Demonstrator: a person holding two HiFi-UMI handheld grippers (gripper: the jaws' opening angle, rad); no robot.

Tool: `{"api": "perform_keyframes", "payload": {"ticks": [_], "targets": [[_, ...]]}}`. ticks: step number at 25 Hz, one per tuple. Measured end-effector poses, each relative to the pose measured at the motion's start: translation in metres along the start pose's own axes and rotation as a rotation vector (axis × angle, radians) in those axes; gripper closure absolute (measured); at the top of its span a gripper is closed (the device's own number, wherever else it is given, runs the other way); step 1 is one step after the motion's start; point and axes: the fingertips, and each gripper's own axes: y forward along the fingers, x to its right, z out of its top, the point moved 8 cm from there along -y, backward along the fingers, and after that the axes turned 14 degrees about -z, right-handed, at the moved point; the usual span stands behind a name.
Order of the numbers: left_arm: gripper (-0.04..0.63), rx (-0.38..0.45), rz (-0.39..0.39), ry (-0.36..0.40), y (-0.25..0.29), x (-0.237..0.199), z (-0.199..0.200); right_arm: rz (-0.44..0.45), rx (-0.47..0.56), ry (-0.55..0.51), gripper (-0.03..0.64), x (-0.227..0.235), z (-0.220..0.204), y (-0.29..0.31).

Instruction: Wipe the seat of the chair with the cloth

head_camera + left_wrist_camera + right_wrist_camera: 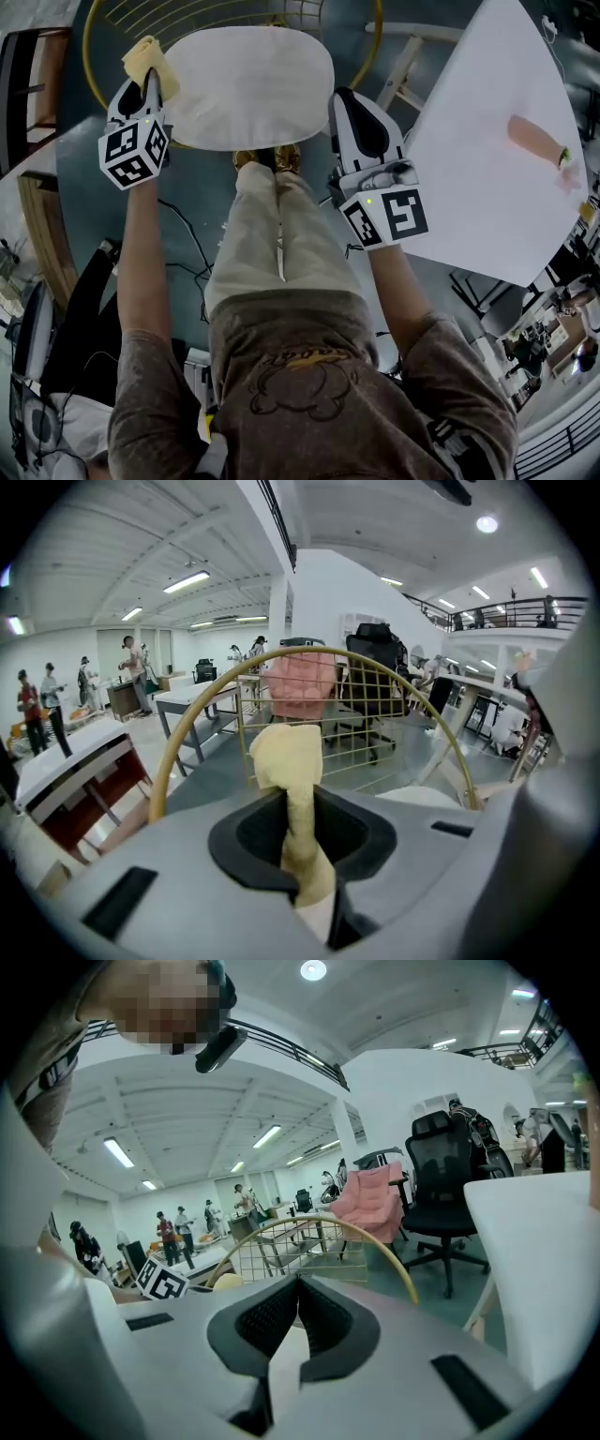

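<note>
The chair's white seat (251,86) lies at the top middle of the head view, with its gold wire back (122,19) behind it. A yellow cloth (145,58) bunches at the seat's left rim, and my left gripper (150,79) is shut on it. In the left gripper view the cloth (292,780) stands up between the jaws, in front of the gold back (309,714). My right gripper (345,99) hangs just off the seat's right edge, shut with nothing in it. Its closed tips (298,1309) point over the seat toward the wire back (309,1246).
A large white table (487,178) stands close on the right, its leg (401,70) near the chair. The person's legs and feet (270,157) stand right against the seat's near edge. Cables run over the floor on the left. Office chairs, tables and people are far behind.
</note>
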Motion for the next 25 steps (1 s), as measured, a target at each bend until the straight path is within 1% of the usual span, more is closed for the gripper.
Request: {"api": "perform_keyframes", "payload": {"ticks": [3,6,9,11,14,17,20,25], "targets": [[0.532,-0.046,0.048,0.017,0.001,-0.013,-0.005,0.0,-0.004,0.007,0.591,0.002,-0.002,0.001],[0.532,-0.107,0.058,0.068,0.008,-0.018,-0.007,0.005,-0.007,0.018,0.591,0.004,-0.003,0.004],[0.532,-0.164,0.076,0.087,0.018,-0.022,-0.013,0.006,-0.01,0.032,0.591,0.006,-0.004,0.008],[0.532,-0.19,0.082,0.083,0.025,-0.024,-0.018,0.005,-0.01,0.032,0.591,0.007,-0.005,0.01],[0.532,-0.207,0.069,0.072,0.035,-0.024,-0.026,0.004,-0.006,0.035,0.591,0.007,-0.004,0.012],[0.532,-0.244,0.066,0.069,0.046,-0.024,-0.034,0.004,-0.003,0.04,0.591,0.008,-0.003,0.014],[0.532,-0.266,0.07,0.044,0.057,-0.026,-0.043,0.004,-0.007,0.047,0.591,0.009,-0.003,0.014],[0.532,-0.281,0.076,-0.005,0.071,-0.032,-0.051,0.011,-0.015,0.055,0.591,0.011,-0.004,0.015]]}}
